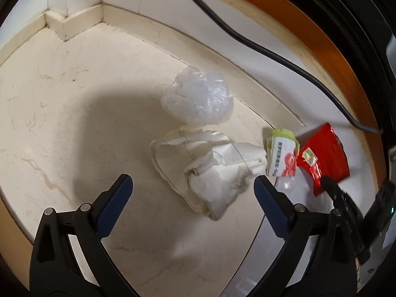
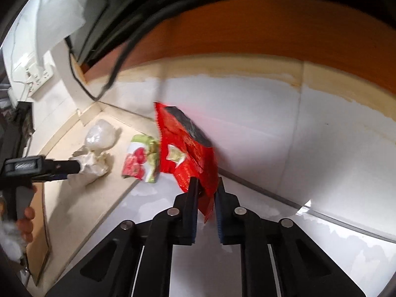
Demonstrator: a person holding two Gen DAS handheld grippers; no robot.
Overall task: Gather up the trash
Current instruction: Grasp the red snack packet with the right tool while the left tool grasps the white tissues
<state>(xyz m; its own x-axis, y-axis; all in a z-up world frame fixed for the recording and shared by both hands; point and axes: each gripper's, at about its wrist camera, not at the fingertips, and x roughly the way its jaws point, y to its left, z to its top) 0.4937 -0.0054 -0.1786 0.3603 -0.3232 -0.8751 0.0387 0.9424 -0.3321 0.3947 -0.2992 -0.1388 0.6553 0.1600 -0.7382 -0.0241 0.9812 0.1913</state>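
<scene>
On the floor by the wall: trash in reach of both tools.

Right tool [image 2: 206, 193] pinches the red wrapper [image 2: 188, 148]; left tool [image 1: 193, 193], spread wide, frames the crumpled paper [image 1: 210, 168] just ahead (clear bag [image 1: 198, 96] farther, green packet [image 1: 282, 153] rightward).

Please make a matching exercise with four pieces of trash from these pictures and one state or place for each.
1. red wrapper
2. crumpled white paper
3. clear plastic bag
4. green and white packet

a. nearest the wall corner
b. between the open left fingers
c. pinched by the right gripper
d. lying beside the red wrapper

Pairs: 1-c, 2-b, 3-a, 4-d
</scene>
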